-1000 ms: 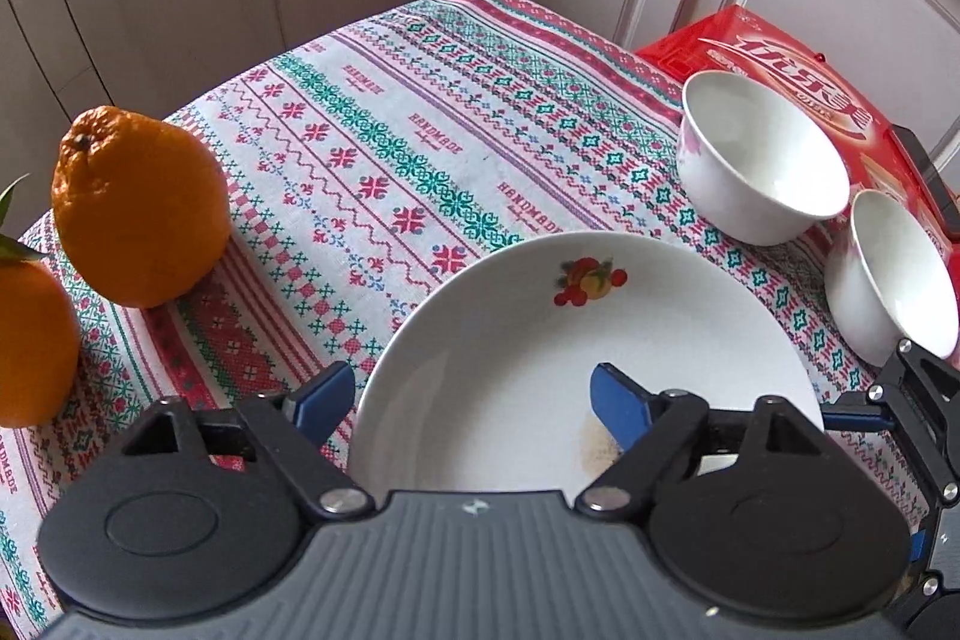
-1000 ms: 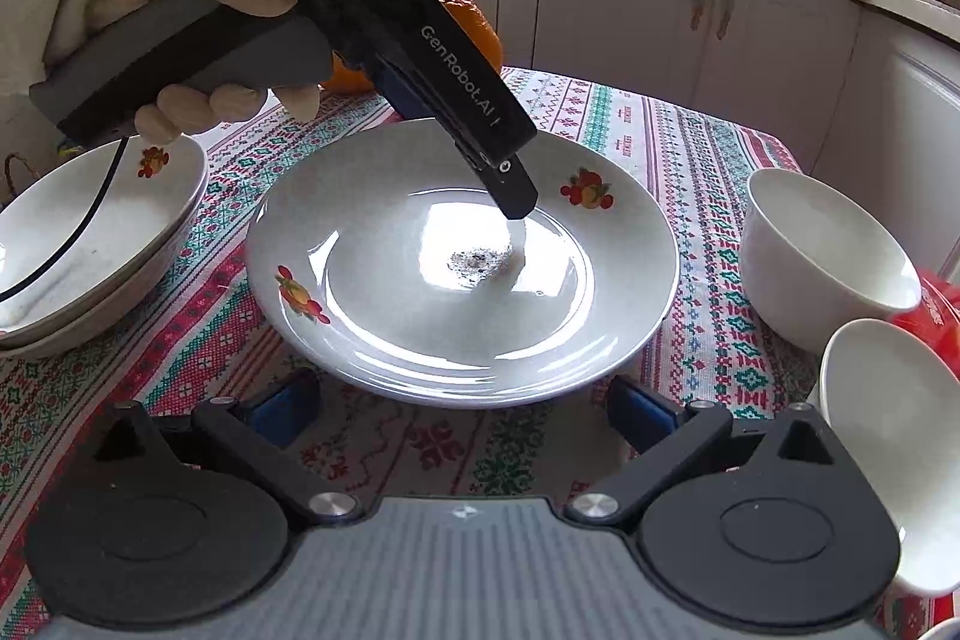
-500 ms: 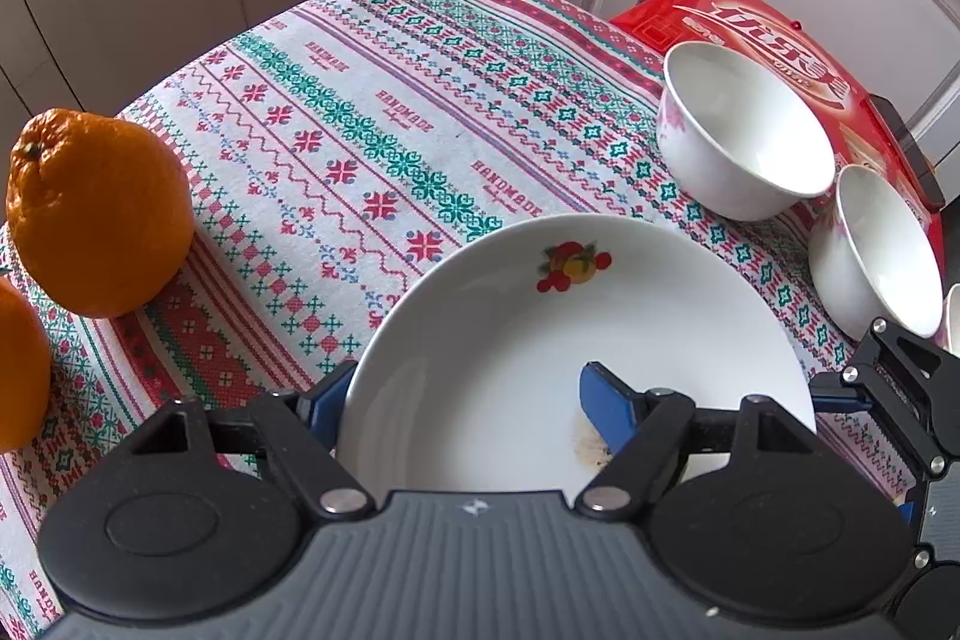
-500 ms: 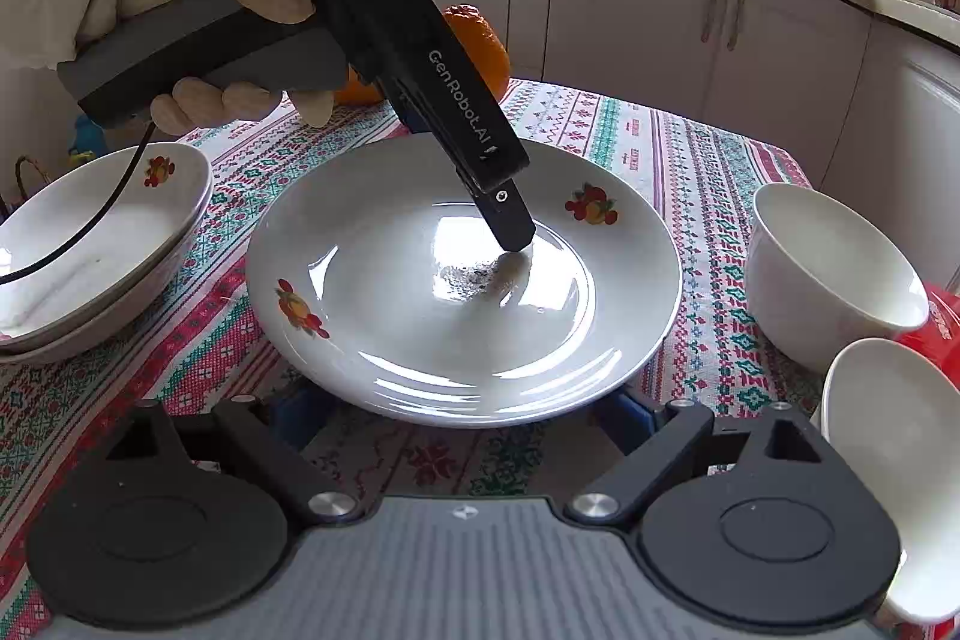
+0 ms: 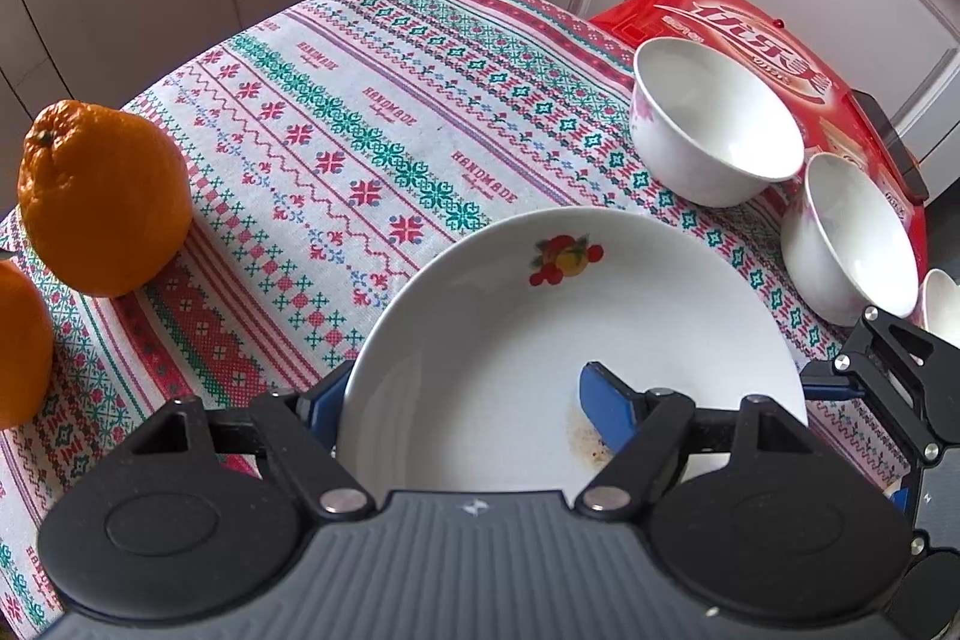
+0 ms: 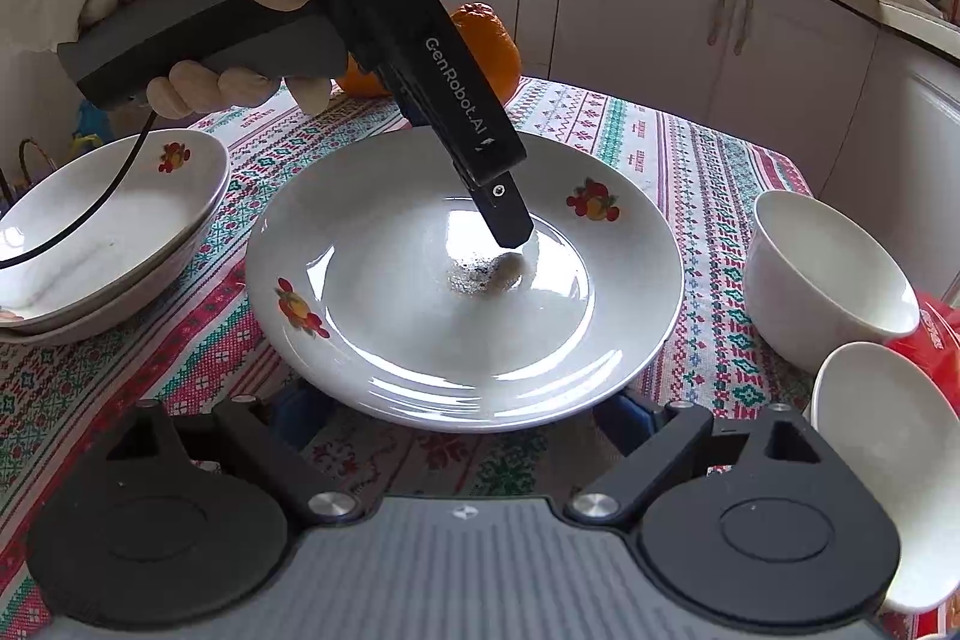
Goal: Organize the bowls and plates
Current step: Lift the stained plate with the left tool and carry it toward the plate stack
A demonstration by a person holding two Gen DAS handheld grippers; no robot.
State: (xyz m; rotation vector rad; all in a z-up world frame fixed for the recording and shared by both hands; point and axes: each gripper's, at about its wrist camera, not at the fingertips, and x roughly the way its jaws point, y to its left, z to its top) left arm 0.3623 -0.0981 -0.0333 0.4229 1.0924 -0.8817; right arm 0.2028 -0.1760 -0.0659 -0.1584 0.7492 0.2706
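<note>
Mid-grab on the plate [image 5: 480, 316], sitting in the middle of the tablecloth [image 5: 360, 112]. Clenched across its rim with the left gripper [image 5: 465, 400] — one pad down in the well, the other outside the edge, closed in just now with the rim caught between. Tucked under the near edge with the right gripper [image 6: 462, 412], likewise just narrowed. Pads hidden there, so cannot tell whether pressing on anything. Already piled at the left: a stack of matching plates [image 6: 90, 244]. Left to do, by the look of it — getting this one over to that stack, then gathering the bowls [image 5: 714, 124], loose and unstacked beside the red box [image 5: 750, 22].
</note>
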